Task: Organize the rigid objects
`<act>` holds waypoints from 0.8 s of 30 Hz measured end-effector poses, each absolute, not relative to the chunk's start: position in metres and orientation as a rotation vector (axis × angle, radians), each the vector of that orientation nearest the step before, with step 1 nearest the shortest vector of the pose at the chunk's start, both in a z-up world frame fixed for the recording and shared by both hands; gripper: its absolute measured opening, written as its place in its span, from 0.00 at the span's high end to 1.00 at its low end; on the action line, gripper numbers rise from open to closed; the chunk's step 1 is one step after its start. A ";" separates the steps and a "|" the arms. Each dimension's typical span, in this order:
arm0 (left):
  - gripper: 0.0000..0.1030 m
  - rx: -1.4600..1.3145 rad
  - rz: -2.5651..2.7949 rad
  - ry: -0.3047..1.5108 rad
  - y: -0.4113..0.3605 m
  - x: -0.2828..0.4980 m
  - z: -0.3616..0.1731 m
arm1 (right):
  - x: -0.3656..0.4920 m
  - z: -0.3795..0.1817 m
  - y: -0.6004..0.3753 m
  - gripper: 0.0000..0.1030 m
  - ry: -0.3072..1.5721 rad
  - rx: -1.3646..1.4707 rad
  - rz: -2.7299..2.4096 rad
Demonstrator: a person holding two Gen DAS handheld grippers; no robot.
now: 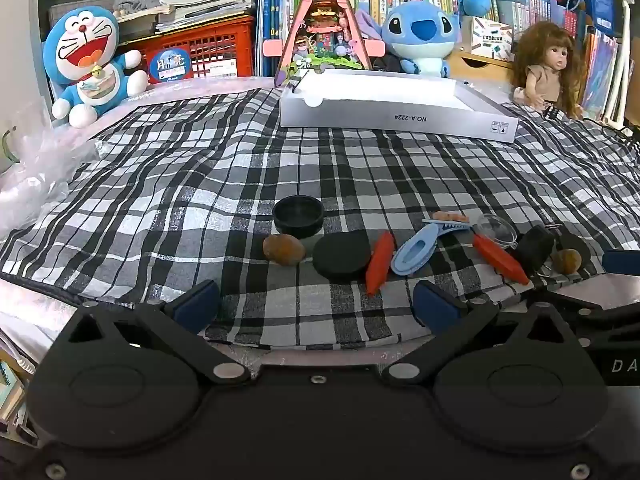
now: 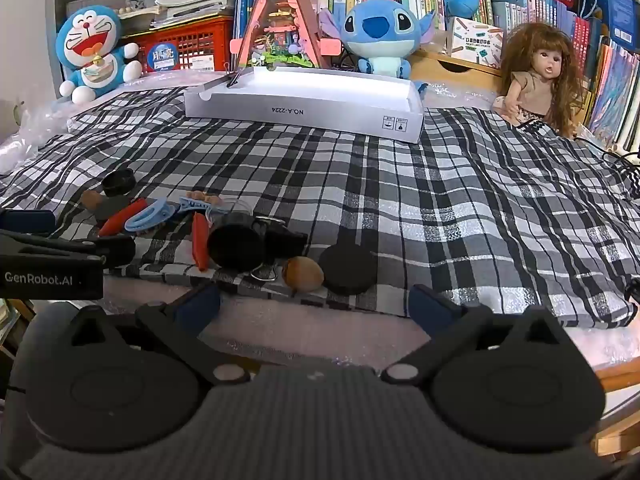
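Small rigid objects lie in a row near the front edge of the checked cloth. In the left wrist view: a black round lid, a brown stone, a black disc, an orange piece, a blue clip, a clear dome. In the right wrist view: a black disc, a brown stone, a black round piece. My left gripper is open and empty just short of them. My right gripper is open and empty too.
A shallow white box lies at the back of the cloth. Behind it stand a Doraemon plush, a Stitch plush, a doll, a triangular model house and bookshelves. Plastic wrap lies left.
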State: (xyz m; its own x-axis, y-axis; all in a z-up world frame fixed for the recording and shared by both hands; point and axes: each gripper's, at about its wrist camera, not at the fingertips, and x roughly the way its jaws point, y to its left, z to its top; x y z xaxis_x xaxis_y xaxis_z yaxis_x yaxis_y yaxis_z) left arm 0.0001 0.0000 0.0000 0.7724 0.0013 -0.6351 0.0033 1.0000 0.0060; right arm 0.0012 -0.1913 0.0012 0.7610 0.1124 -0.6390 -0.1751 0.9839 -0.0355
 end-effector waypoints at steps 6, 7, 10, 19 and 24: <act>0.00 0.007 -0.002 0.687 0.000 0.000 0.000 | 0.001 0.001 -0.191 0.00 0.689 -0.096 0.157; 0.00 0.007 -0.003 0.686 0.000 -0.001 0.000 | 0.001 0.001 -0.191 0.00 0.689 -0.097 0.157; 0.00 0.007 -0.002 0.690 0.000 0.000 0.000 | 0.001 0.001 -0.191 0.00 0.689 -0.097 0.156; 0.00 0.007 -0.001 0.691 0.000 0.000 0.000 | 0.001 0.001 -0.191 0.00 0.690 -0.098 0.158; 0.00 0.008 -0.001 0.691 0.000 0.000 0.000 | 0.001 0.001 -0.190 0.00 0.690 -0.099 0.156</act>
